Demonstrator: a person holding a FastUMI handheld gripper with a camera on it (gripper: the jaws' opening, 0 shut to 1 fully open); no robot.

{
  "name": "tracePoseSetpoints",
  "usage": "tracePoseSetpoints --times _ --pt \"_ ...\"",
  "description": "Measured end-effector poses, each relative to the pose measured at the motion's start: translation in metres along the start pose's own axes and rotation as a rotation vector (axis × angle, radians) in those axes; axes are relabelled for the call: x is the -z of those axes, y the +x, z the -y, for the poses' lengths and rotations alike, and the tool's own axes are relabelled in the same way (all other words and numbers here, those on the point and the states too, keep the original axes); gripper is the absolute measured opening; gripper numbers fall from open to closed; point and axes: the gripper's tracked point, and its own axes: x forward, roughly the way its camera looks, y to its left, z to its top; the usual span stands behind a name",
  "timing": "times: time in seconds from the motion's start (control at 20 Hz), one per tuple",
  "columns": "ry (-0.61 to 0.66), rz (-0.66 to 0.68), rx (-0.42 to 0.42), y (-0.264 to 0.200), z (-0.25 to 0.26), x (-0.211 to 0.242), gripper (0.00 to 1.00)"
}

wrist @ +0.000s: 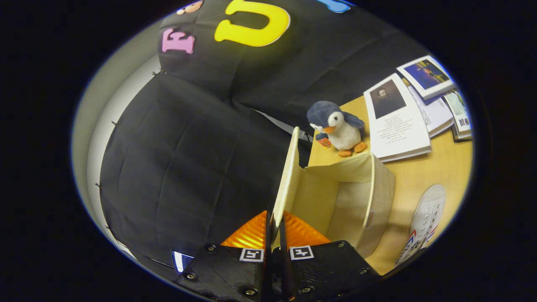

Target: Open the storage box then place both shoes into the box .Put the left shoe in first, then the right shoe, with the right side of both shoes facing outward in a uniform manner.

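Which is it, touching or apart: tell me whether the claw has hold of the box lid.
Touching. In the gripper view the claw is shut on the box lid, whose edge is pinched between both fingers.

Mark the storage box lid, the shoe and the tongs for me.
Storage box lid (287, 176): gripper view, on its raised edge, pinched between the fingers.
Shoe (426, 220): gripper view, on its white laced upper, right of the box.
Tongs (275, 235): gripper view, midway between the fingertips, shut on the lid.
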Motion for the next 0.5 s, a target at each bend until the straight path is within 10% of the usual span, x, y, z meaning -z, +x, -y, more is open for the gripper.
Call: tracePoseSetpoints --times 0.5 --pt "-0.053 -0.080 -0.032 0.129 -0.101 0.023 0.11"
